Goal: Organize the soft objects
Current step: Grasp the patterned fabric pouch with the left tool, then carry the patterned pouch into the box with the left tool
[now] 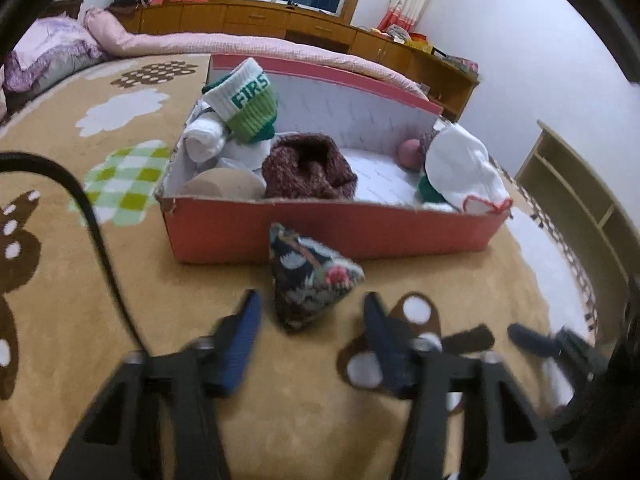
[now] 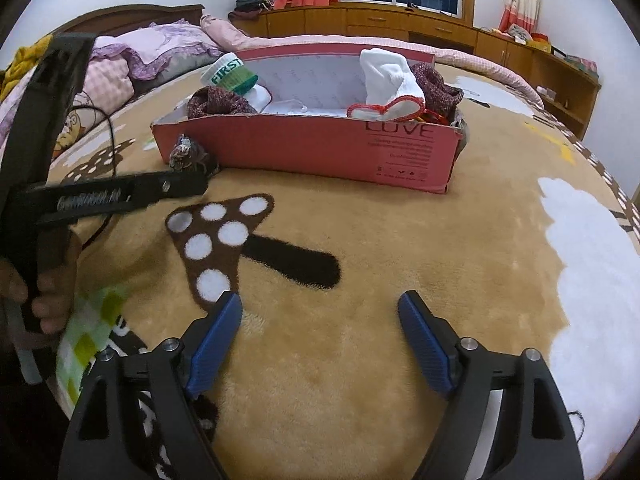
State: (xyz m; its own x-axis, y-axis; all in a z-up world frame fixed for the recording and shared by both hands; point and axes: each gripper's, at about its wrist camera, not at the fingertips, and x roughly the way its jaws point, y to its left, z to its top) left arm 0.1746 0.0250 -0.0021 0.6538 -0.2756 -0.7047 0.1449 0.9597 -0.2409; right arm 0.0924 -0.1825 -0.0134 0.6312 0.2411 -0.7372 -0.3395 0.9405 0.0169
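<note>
A small dark floral pyramid pouch (image 1: 312, 280) lies on the tan blanket, against the front wall of a red cardboard box (image 1: 320, 236). My left gripper (image 1: 311, 299) is open, its blue pads either side of the pouch's near end and not pressing on it. The box holds a green and white "FIRST" knit hat (image 1: 248, 100), a maroon knit piece (image 1: 312, 168), rolled white socks (image 1: 204, 140) and a white cloth (image 1: 460, 168). My right gripper (image 2: 320, 300) stands open over bare blanket, nothing between its fingers. The pouch (image 2: 186, 154) shows there beside the box (image 2: 312, 152).
The box sits on a bed covered by a patterned tan blanket (image 2: 380, 240). A black cable (image 1: 96, 232) trails at the left. Pillows and a pink quilt (image 2: 160, 52) lie behind, with wooden cabinets (image 2: 400, 28) under the window. A hand (image 2: 48, 292) grips the left tool.
</note>
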